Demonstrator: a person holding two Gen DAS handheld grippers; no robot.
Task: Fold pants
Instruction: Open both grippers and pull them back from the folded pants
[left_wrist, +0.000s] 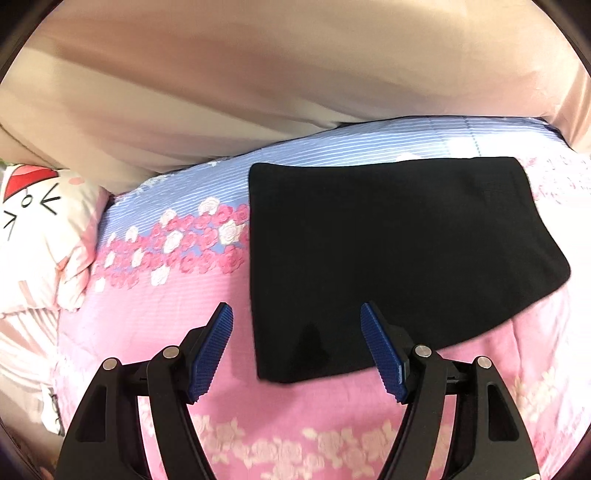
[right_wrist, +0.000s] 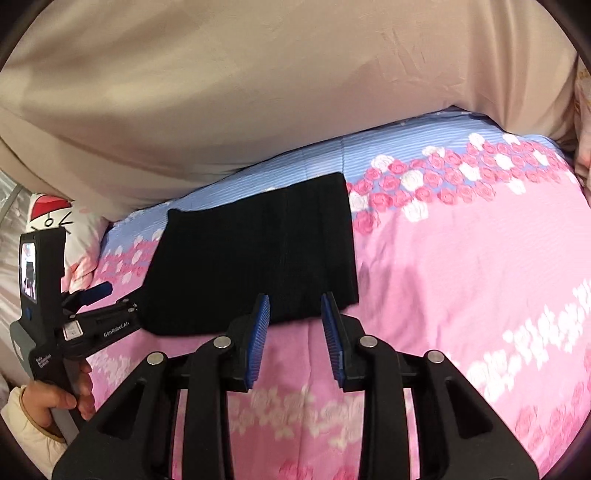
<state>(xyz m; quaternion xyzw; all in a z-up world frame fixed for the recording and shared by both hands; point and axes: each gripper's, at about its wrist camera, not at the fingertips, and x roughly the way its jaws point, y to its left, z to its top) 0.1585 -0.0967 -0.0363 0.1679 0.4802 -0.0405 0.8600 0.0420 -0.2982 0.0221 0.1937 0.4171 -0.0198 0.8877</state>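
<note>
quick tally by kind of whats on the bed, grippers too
black folded pants: 1
cartoon-print pillow: 1
grippers: 2, the left gripper and the right gripper, both open and empty
total: 4

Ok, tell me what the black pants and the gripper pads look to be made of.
Black pants: matte, soft knit by the look; faint vertical ribbing shows, fibre unclear. Left gripper pads: blue, finely ridged, probably rubber or moulded plastic.

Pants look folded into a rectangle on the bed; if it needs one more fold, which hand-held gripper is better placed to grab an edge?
Probably left. The left hand-held gripper stands open, straddling the black pants' near-left corner. The right hand-held gripper has narrower jaws.
</note>
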